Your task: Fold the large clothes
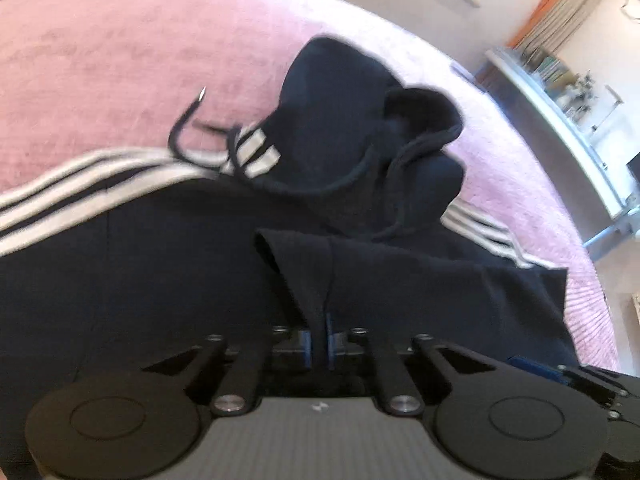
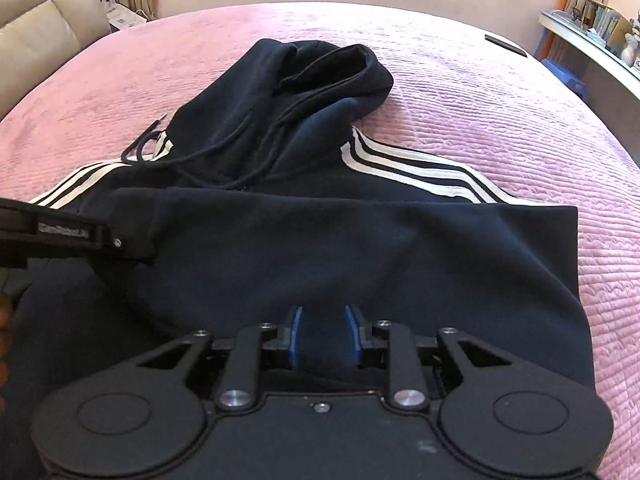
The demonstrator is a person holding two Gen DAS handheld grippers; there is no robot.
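A dark navy hoodie with white stripes on its shoulders lies on a pink bedspread, its hood at the far end and its lower part folded up over the chest. In the left wrist view the hoodie fills the foreground. My left gripper is shut on a pinched fold of the hoodie's hem. It also shows in the right wrist view at the left, gripping the folded edge. My right gripper is open, its blue pads over the fabric.
The pink bedspread spreads far around the hoodie. A beige sofa stands at the back left. A shelf with books and ornaments runs along the right wall. A dark flat object lies near the bed's far right edge.
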